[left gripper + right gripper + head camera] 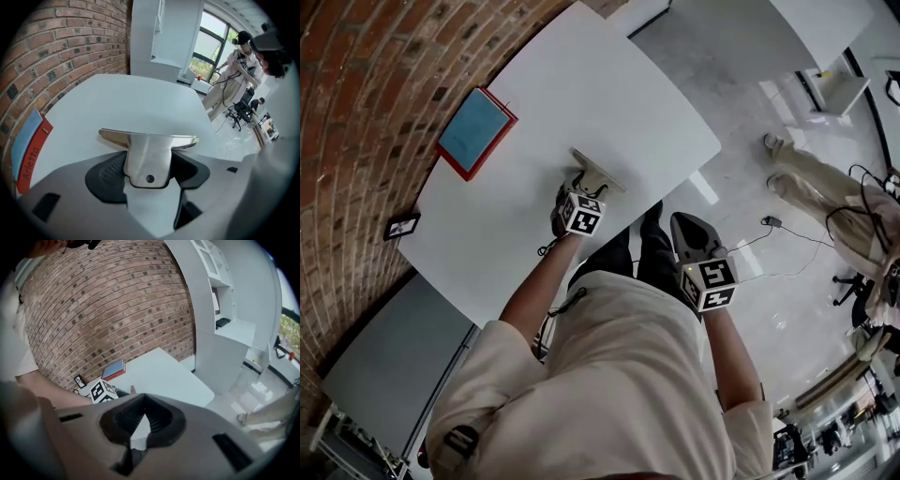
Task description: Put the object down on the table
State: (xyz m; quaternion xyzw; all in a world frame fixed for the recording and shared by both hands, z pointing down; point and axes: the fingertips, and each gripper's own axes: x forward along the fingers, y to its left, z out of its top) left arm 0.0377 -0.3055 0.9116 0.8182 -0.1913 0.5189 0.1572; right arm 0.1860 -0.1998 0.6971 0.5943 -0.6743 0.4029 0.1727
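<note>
A flat metal scraper point(149, 157) with a wide blade and a short handle with a hole sits between the pads of my left gripper point(150, 165), which is shut on the handle. The blade runs crosswise just beyond the fingertips, low over the white table point(140, 98). In the head view the left gripper point(581, 187) and scraper point(598, 169) are at the table's near edge. My right gripper point(694, 234) hangs off the table over the floor. In its own view the right gripper point(143, 401) has its jaws closed tip to tip with nothing between them.
A red book with a blue cover point(475, 131) lies by the brick wall, and a small framed picture point(401, 226) stands at the table's left corner. White shelving point(220, 329) stands beyond the table. A person point(825, 187) stands on the floor at right, among cables.
</note>
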